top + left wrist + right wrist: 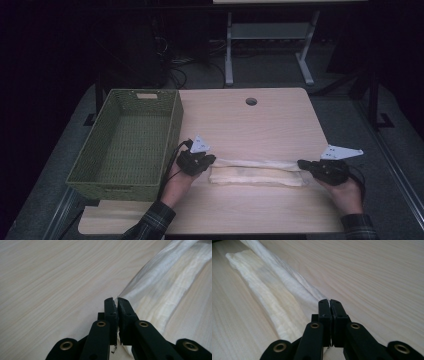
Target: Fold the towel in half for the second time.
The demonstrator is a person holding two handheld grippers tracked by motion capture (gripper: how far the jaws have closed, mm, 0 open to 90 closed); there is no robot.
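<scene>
A long cream cloth (257, 172), folded into a narrow strip, lies across the near part of the wooden table (250, 125). My left gripper (212, 160) is at the cloth's left end, shut on its upper edge. In the left gripper view the jaws (117, 301) meet on the cloth's corner, and the cloth (160, 285) runs off to the upper right. My right gripper (301, 163) is at the right end and is also shut. In the right gripper view its jaws (329, 302) close over the cloth's (274, 290) near corner.
A green woven basket (115, 190), with nothing in it, stands at the table's left side, close to my left hand. A round cable hole (251, 101) sits near the table's far edge. Beyond the table are a white desk frame (229, 55) and dark floor.
</scene>
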